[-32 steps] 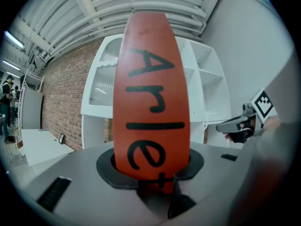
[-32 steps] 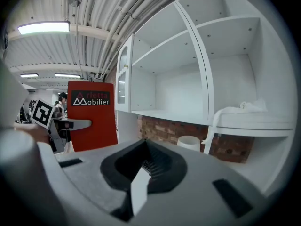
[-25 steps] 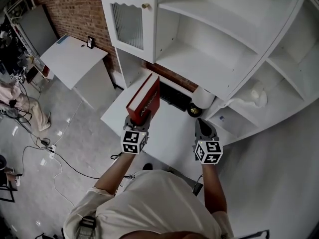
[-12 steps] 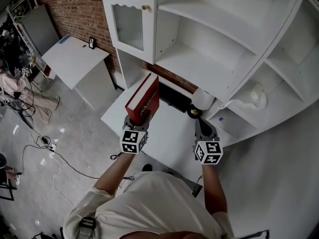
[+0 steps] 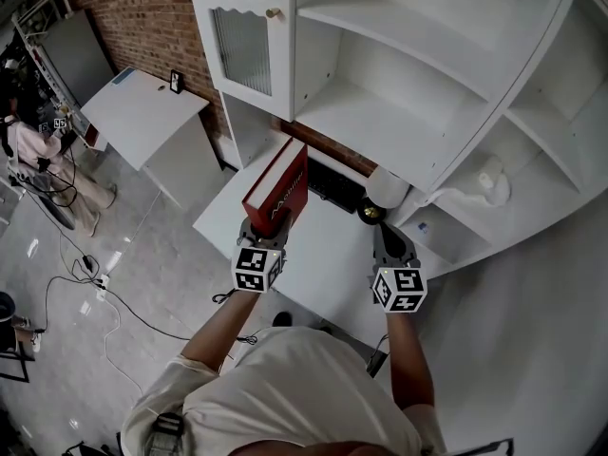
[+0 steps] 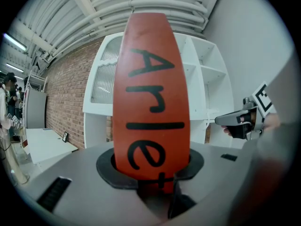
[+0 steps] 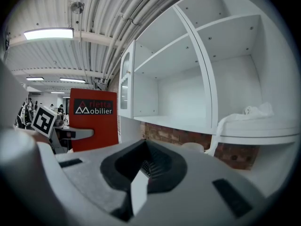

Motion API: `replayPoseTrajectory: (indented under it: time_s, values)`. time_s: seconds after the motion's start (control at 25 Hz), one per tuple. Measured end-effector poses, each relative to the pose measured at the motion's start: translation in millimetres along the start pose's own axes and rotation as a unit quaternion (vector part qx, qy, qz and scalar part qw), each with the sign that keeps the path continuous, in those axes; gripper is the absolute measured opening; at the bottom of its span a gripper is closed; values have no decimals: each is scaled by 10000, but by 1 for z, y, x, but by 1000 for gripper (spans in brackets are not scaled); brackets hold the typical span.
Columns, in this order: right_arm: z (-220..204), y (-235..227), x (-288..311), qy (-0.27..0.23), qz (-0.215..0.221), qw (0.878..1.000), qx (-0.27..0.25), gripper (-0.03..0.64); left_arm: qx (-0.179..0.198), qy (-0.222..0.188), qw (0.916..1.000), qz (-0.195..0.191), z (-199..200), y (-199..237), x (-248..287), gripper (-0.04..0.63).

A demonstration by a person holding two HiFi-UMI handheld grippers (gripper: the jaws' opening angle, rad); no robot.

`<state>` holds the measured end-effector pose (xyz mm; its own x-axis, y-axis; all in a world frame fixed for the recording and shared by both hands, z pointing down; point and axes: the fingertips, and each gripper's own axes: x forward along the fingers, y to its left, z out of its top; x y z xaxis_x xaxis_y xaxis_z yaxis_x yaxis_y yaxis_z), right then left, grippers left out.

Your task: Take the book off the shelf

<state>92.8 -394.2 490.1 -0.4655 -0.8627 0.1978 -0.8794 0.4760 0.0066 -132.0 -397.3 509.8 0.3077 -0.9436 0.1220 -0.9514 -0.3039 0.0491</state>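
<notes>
while the left claw (image 5: 260,231) pinches the red book (image 5: 277,190) by its near end, the book is already clear of the shelves (image 5: 380,122). it hangs in the air above the white table (image 5: 323,259), left of the open bays. its long axis runs straight out from the claw, up and toward the far side, with the spine turned back at the claw, so most of its weight sits beyond the grip.

the right claw (image 5: 391,245) hovers alongside on the right, pressed together with nothing between its jaws. the book lies to its left, apart from it, cover facing that way.

my read: the taking-off is as good as done, and the left hand alone carries it. if a set-down on the table follows, it turns on lowering that far end without letting it tip in the pinch.
</notes>
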Motion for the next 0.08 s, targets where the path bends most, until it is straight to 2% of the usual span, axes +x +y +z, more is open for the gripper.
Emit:
replayPoseTrajectory:
  time_s: [0.08]
  values:
    - [2, 0, 1, -35, -6, 10000, 14, 2, 23, -4, 10000, -8, 0, -1, 2, 152]
